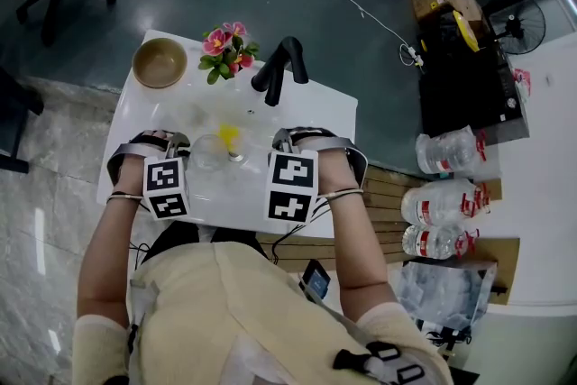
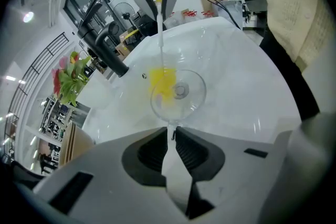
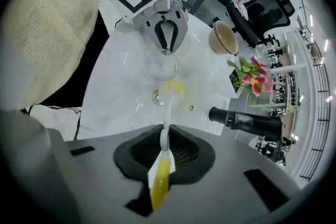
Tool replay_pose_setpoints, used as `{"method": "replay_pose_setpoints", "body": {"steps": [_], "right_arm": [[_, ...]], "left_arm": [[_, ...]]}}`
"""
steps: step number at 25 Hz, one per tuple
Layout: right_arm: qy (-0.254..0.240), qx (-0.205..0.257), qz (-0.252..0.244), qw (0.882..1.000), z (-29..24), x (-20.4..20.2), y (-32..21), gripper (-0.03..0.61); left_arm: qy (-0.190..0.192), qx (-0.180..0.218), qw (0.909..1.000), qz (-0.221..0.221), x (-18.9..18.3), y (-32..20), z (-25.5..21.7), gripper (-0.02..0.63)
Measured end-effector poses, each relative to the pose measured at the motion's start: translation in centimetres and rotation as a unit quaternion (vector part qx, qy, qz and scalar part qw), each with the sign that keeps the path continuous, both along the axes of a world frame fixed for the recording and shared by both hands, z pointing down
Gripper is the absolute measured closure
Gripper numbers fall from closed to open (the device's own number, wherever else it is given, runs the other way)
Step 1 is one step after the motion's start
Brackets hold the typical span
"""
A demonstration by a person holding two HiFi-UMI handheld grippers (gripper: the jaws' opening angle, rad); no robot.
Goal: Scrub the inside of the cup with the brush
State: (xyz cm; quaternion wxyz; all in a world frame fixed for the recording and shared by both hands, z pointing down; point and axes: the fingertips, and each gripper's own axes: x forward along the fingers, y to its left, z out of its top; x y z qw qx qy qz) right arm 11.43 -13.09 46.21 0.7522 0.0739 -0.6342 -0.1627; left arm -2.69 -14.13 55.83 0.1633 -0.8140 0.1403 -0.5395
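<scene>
The clear cup (image 1: pixel 209 153) stood in the middle of the head view, on the near part of a white table (image 1: pixel 315 108). The left gripper (image 2: pixel 172 136) had its jaws almost together, pinching the thin glass edge of the cup. The brush (image 3: pixel 167 113) reached to the cup from the right. Its yellow bristles lay over the cup's outline on the upper right side, but how deep inside they were I could not tell through the glass. The right gripper (image 3: pixel 164 145) was clamped on the white and yellow handle. Further up the table were a tan bowl (image 1: pixel 160 62) at the upper left, pink flowers (image 1: pixel 227 48) beside it, and a black device (image 1: pixel 279 68). Water bottles (image 1: pixel 440 203) lay at the right, off the table.
</scene>
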Motion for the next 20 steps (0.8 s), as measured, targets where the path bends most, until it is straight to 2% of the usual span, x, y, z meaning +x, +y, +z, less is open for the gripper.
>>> {"method": "replay_pose_setpoints", "body": {"steps": [9,20], "right_arm": [[0.003,-0.023,0.010,1.000,0.1,0.8,1.5,0.531],[-0.009,-0.046,0.000,0.999,-0.1,0.4,2.8,0.531]], "left_arm": [[-0.002,0.002,0.9998,-0.020,0.0,-0.4,0.0,0.557],[0.002,0.001,0.9978,-0.066,0.0,-1.4,0.0,0.557]]}}
